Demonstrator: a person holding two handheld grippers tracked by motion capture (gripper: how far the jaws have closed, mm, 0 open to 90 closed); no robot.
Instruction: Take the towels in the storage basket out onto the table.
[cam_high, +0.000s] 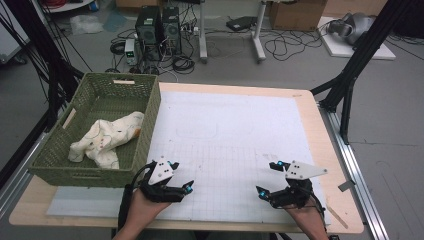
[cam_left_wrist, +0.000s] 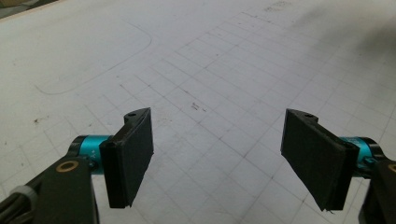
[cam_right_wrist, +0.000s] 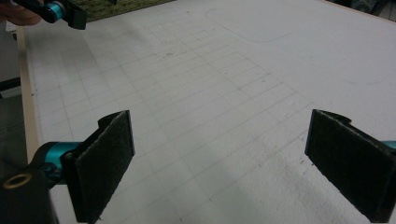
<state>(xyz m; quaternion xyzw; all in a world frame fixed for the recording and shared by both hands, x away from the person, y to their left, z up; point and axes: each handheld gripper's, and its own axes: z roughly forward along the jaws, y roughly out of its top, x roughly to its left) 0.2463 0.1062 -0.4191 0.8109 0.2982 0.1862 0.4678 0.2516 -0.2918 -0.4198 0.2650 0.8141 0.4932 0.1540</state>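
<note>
Left tool (cam_high: 179, 176) at near-left of the worktop (cam_high: 320, 130), jaws spread wide, nothing between them; it hovers over the white gridded mat (cam_high: 235, 135), just near-right of the basket corner. In the left gripper view both black pads (cam_left_wrist: 133, 156) stand apart over bare grid lines. Right tool (cam_high: 267, 177) at near-right of the mat, jaws also released and wide apart, empty; the right gripper view has its pads (cam_right_wrist: 105, 161) over the mat, with the left tool (cam_right_wrist: 60, 11) far off at top left. A hand (cam_high: 142, 210) holds each tool from the near edge.

Green woven basket (cam_high: 150, 107) sits at the left of the worktop, on the mat's left edge. Inside it lies a cream crumpled cloth (cam_high: 107, 137) with small dark spots, spread from the near-left floor of the basket toward its right wall. Cloth is well apart from the right tool, near the left tool but separated by the basket wall.

Faint pencilled outline (cam_high: 197, 134) on the mat's middle.
</note>
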